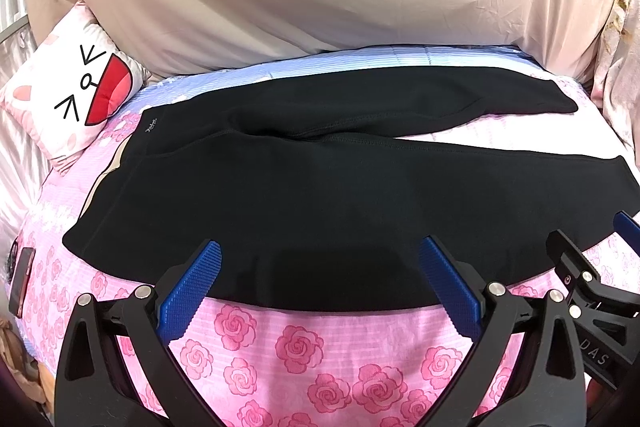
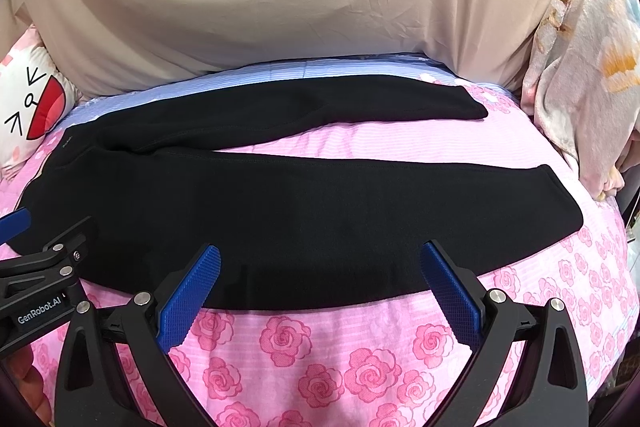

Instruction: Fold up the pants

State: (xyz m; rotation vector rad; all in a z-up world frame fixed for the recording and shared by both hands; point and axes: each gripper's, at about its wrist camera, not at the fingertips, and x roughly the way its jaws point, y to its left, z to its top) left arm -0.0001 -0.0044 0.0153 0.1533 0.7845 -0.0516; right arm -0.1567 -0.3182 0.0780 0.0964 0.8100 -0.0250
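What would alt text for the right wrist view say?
Black pants lie flat on a pink rose-print bedspread, legs spread apart toward the right. The open right gripper hovers at their near edge, holding nothing.

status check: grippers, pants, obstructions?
Left gripper and right gripper open, at near edge. Pants flat, unfolded, legs splayed. Nothing lying on them.

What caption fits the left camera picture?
Open left gripper hovers at the near edge of black pants spread on a rose-print bed.
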